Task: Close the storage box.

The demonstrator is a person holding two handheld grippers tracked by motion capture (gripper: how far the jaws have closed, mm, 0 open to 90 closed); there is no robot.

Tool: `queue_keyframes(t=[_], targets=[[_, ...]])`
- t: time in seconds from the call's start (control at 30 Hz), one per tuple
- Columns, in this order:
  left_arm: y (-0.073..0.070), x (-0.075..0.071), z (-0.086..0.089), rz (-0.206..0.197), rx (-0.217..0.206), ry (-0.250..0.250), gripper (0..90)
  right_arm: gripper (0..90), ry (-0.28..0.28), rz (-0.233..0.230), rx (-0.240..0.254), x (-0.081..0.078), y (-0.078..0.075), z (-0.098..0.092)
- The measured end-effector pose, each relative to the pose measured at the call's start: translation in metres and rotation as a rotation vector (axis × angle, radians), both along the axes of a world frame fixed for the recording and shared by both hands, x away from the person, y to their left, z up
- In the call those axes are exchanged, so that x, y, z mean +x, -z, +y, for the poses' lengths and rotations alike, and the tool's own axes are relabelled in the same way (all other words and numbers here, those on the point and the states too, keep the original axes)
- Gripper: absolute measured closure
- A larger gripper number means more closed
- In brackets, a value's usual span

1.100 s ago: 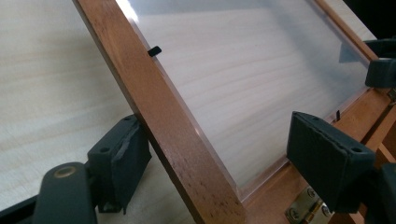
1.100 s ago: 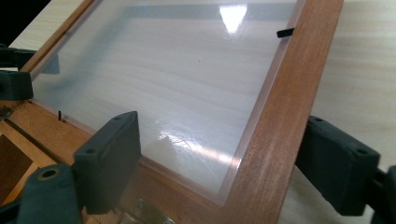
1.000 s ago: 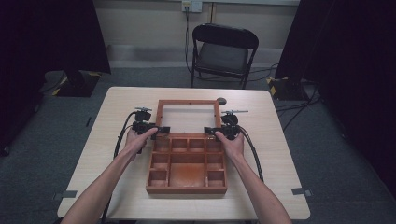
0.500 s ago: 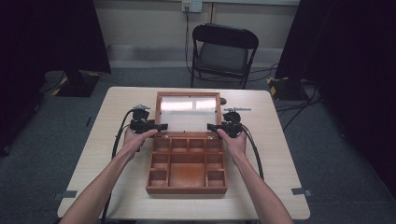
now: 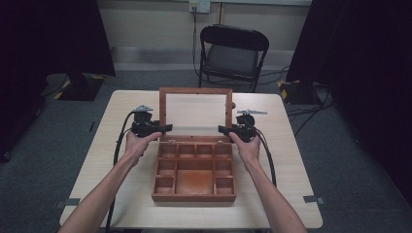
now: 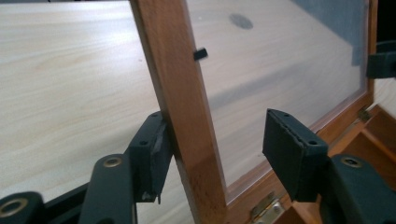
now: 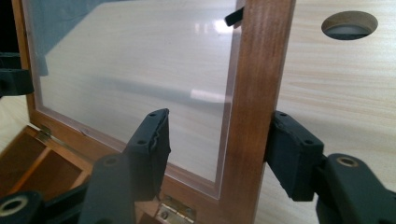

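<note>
Wooden lid frame sits btwn both grippers' jaws, one pad touching each.

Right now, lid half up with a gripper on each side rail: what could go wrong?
1. Left gripper: one pad touches the lid rail, the other stands off it over the pane. The jaws have just been closing, but the grip looks unfinished, so the lid could slip and fall shut.
2. Right gripper: its inner pad is over the clear pane, so it may press the pane, not the wood.
</note>
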State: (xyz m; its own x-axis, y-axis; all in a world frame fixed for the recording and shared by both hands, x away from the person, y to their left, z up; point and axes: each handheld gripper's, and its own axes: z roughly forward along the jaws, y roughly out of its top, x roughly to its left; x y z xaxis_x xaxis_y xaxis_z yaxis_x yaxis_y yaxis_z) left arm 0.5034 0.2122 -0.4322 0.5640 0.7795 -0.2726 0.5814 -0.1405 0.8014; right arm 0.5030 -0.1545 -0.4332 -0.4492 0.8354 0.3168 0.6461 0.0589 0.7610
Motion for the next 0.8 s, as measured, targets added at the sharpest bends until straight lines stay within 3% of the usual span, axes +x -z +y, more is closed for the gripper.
queue_keyframes(t=[0.2, 0.37, 0.6, 0.8], targets=[[-0.006, -0.005, 0.004, -0.016, 0.004, 0.021, 48.1, 48.3, 0.001, -0.014, -0.013, -0.006, -0.006, -0.001], [-0.009, -0.009, 0.005, -0.033, 0.011, 0.033, 50.2, 52.6, 0.016, -0.003, 0.004, -0.009, -0.009, -0.004], [-0.011, -0.011, 0.007, -0.033, -0.011, 0.031, 51.1, 51.1, 0.014, -0.007, 0.008, -0.012, -0.013, -0.004], [-0.013, -0.013, 0.005, -0.036, -0.025, 0.031, 49.0, 43.3, 0.003, -0.006, 0.005, -0.015, -0.015, -0.001]])
